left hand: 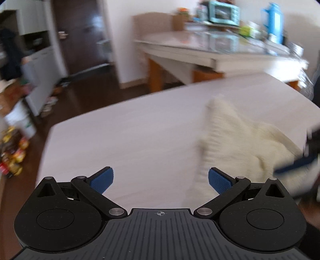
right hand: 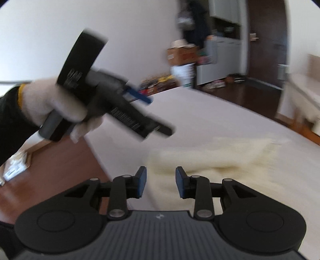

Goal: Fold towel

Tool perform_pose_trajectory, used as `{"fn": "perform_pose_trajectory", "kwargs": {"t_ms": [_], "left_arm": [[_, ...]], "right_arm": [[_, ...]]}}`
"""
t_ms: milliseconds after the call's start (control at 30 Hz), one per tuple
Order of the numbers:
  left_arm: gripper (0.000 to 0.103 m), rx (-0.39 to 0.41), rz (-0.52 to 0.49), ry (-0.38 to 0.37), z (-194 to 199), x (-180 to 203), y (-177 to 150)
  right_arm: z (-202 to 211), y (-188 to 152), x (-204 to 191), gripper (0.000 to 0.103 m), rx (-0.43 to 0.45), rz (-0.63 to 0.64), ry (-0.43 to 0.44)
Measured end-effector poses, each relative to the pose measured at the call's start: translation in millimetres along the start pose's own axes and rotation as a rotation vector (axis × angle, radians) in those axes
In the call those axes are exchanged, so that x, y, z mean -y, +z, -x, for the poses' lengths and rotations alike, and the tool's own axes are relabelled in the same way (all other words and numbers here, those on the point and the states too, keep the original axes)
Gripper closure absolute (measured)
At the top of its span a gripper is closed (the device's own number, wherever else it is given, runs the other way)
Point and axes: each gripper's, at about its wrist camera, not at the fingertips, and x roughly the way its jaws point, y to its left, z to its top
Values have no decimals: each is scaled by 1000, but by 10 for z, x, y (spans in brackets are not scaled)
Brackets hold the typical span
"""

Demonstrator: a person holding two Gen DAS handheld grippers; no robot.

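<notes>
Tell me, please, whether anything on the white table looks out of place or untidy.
Yes: the cream towel lies bunched and creased on the white table instead of flat. Both the left tool and the right tool are open and hold nothing.

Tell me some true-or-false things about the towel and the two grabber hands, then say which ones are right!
1. The cream towel lies rumpled on the white table. True.
2. The left gripper is squeezing the towel. False: its fingers are spread wide with only table between them.
3. The right gripper has its fingers apart, with the towel just ahead of them. True.
4. The hand holding the left gripper is bare. False: the right wrist view shows a white glove on it.
5. A turquoise toaster oven sits on the far counter. True.
</notes>
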Motion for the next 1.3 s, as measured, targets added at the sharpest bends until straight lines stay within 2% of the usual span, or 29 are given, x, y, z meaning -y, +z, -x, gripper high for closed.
{"fn": "perform_pose_trajectory", "kwargs": {"t_ms": [67, 200, 267, 367, 433, 467, 500, 567, 633, 667, 767, 833, 900, 1000, 1167, 1233, 1300], "left_arm": [[0, -14, -33, -33, -89, 68, 31], [1, -32, -57, -80, -242, 108, 93], [1, -38, -75, -94, -329, 86, -3], [1, -45, -103, -102, -403, 133, 35], [4, -52, -114, -112, -451, 162, 66], [11, -63, -115, -126, -473, 170, 77], [26, -74, -107, -153, -484, 155, 86], [38, -91, -92, -194, -491, 142, 97], [44, -97, -87, -210, -470, 135, 83], [51, -97, -85, -217, -464, 139, 78], [83, -104, -83, -240, -427, 155, 71], [92, -118, -84, -264, -408, 163, 73], [94, -136, -86, -288, -397, 167, 83], [95, -137, -89, -274, -383, 165, 113], [96, -95, -74, -179, -198, 23, 151], [96, -97, -50, -135, -133, -67, 111], [96, -116, -30, -122, -102, -112, 52]], "right_arm": [[164, -71, 211, 58, 20, -61, -91], [277, -208, 532, 58, 6, -130, -225], [248, -285, 676, 58, -13, -138, -294], [135, -302, 707, 58, -41, -100, -327], [32, -277, 677, 60, -61, -94, -317], [-19, -267, 679, 64, -76, -99, -301], [-24, -277, 686, 66, -81, -103, -294], [-62, -265, 723, 69, -86, -122, -268], [-84, -250, 730, 85, -81, -145, -248], [-42, -274, 741, 99, -75, -156, -247], [71, -328, 764, 99, -58, -171, -255], [131, -357, 748, 99, -52, -172, -257], [168, -369, 749, 99, -46, -172, -262], [249, -353, 735, 99, -27, -164, -277], [392, -319, 717, 99, 9, -140, -333], [453, -320, 718, 99, 17, -140, -349], [535, -351, 728, 99, 15, -156, -367]]}}
